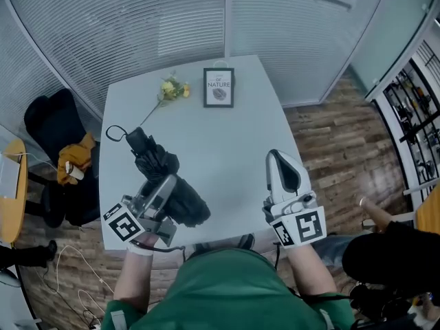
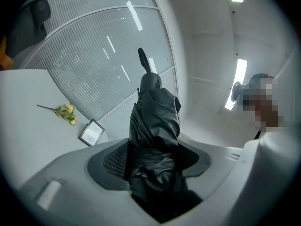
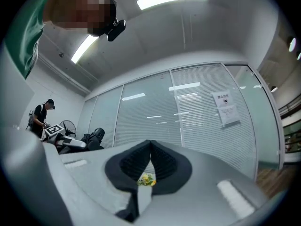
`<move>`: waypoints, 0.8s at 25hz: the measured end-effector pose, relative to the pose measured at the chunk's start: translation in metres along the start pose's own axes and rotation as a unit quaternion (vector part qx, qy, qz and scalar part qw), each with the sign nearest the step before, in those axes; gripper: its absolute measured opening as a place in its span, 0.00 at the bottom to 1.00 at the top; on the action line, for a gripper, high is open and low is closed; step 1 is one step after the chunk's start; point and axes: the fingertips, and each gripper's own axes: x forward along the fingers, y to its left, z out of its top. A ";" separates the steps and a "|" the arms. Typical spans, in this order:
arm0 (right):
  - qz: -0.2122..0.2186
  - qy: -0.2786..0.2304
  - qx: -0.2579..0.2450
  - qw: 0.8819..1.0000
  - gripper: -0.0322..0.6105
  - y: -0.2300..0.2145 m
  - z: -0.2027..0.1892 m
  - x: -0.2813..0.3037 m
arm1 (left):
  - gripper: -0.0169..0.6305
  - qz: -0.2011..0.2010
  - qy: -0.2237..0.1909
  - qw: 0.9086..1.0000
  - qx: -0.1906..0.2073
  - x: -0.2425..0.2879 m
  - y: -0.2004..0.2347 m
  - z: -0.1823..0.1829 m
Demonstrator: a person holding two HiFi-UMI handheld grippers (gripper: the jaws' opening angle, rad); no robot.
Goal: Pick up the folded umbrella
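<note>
Umbrella [image 1: 159, 170], black and folded, is in the left hand-held gripper [image 1: 163, 188], at the near left part of the white tabletop [image 1: 227, 136]. The left gripper view shows it well: the two dark pads are spread wide and press on the bunched cloth of the umbrella [image 2: 155, 126] from both sides, so the left hand-held gripper [image 2: 153, 159] is clamped on it. The umbrella points away from the person, towards the far left corner, and its thin strap loop [image 1: 113, 133] hangs at the far end. In the left gripper view its far end stands out against the glass wall [image 2: 94, 65], so it seems to be clear of the tabletop, but the head view does not show this for sure.

The right hand-held gripper [image 1: 276, 158] is over the near right part of the tabletop, well apart from the umbrella. In the right gripper view its tips [image 3: 150, 144] are together and nothing is held between them.

At the far side of the tabletop lies a small yellow flower [image 1: 172, 89] with a long stem, and just beside it a picture frame [image 1: 218, 87].
</note>
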 end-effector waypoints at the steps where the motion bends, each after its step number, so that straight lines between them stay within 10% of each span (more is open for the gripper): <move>1: 0.001 -0.001 -0.001 1.000 0.05 -0.003 -0.002 -0.001 | 0.47 -0.001 0.002 1.000 0.000 0.002 0.000 -0.004; 20: -0.033 0.020 -0.039 0.998 0.05 -0.019 0.001 -0.001 | 0.47 -0.004 0.024 0.999 -0.024 0.006 0.007 -0.014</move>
